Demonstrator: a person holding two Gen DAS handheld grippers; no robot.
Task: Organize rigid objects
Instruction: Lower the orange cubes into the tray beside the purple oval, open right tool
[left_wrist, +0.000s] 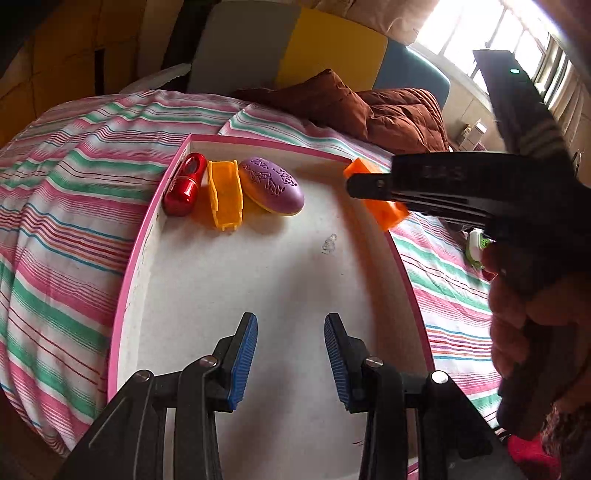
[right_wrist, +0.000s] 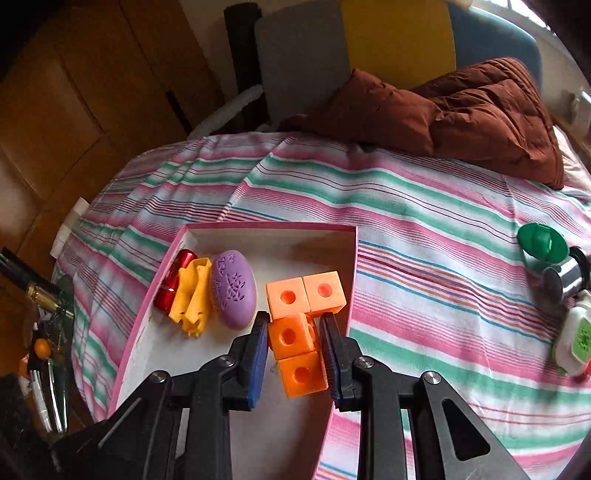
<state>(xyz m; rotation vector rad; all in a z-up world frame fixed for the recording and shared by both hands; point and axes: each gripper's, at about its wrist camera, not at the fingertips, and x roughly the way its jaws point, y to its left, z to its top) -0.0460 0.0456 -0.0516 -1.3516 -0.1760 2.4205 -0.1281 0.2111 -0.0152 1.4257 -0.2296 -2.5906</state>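
Orange blocks clamped btwn right hand-held gripper pads.

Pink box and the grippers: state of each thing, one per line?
pink box: open, no lid on it
orange cube piece: held over the box by the right hand-held gripper
left hand-held gripper: open, holding nothing
red bottle: lying by the box's left wall
yellow piece: lying open side up
purple oval: lying beside it
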